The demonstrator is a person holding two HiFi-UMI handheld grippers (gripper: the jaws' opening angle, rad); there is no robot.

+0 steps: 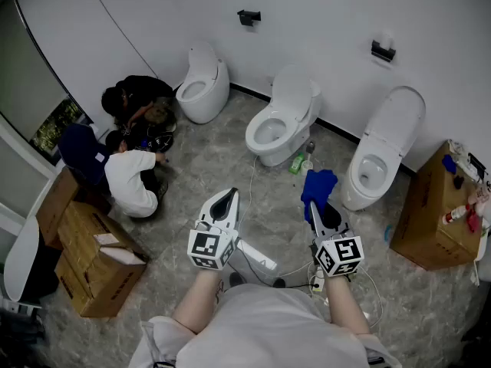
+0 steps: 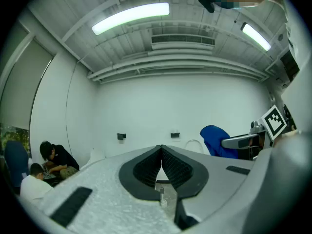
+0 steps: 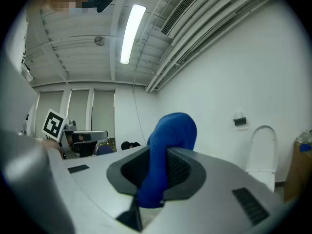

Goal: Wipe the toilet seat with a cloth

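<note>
Blue cloth sits clamped in the right gripper; left gripper is closed, empty, above grey floor.

Bare floor lies open straight ahead, up to the middle toilet. Two bottles stand just beside its base (on the side towards the right toilet). Crouching people and cardboard boxes crowd the left; another box closes off the right.
</note>
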